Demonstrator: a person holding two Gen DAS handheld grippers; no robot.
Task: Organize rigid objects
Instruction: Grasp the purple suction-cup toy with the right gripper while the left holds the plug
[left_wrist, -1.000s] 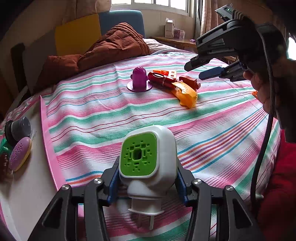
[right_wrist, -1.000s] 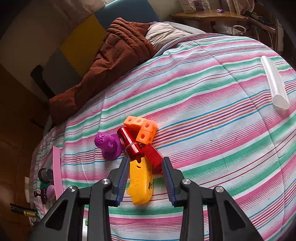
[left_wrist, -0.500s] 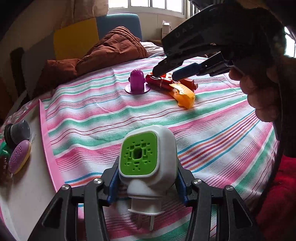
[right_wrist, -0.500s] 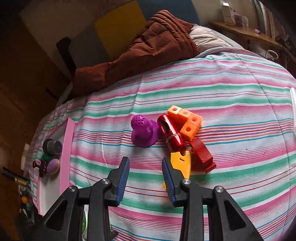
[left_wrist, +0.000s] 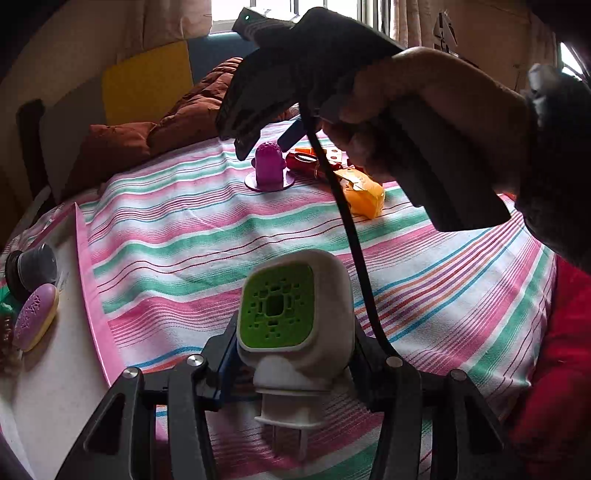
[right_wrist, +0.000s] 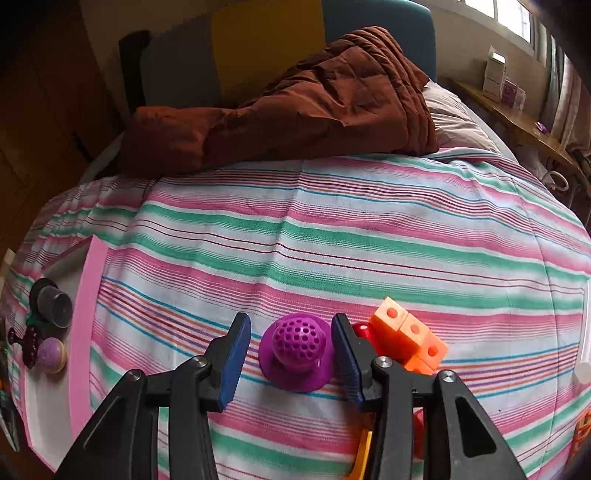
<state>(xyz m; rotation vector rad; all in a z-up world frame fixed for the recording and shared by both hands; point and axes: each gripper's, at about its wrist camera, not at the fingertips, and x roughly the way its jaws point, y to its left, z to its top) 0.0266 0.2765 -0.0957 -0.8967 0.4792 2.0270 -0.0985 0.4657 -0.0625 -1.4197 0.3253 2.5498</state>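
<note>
Left wrist view, nearest first: the left gripper (left_wrist: 293, 354) is clamped on a white plug (left_wrist: 295, 321) with a green perforated face, its two metal prongs pointing down between the black arms. Under it lies the striped sheet (left_wrist: 192, 236). To its left sits a tray (left_wrist: 48, 387) with a pink rim, holding a purple oval piece (left_wrist: 35, 321) and a dark cup (left_wrist: 35, 266). Ahead and above, a hand (left_wrist: 424, 110) holds the right gripper's black body, a cable (left_wrist: 354, 236) hanging from it toward the left gripper. Beyond, a purple knob (left_wrist: 269, 170) stands upright on its round base, with a red tube (left_wrist: 303, 160) and a yellow piece (left_wrist: 364, 192) just to its right.

From the right wrist view, the right gripper (right_wrist: 288, 354) has its jaws apart, one blue pad (right_wrist: 232, 358) on each side of the purple knob (right_wrist: 297, 347); whether the right pad touches the knob's base is hard to tell from this angle. Just right of the gripper, three joined orange cubes (right_wrist: 410, 334) lie against the red tube (right_wrist: 360, 330), mostly hidden behind the right finger. Well to the left is the tray (right_wrist: 85, 332). Farther off, a brown quilt (right_wrist: 314, 107) is heaped at the head of the bed.
</note>
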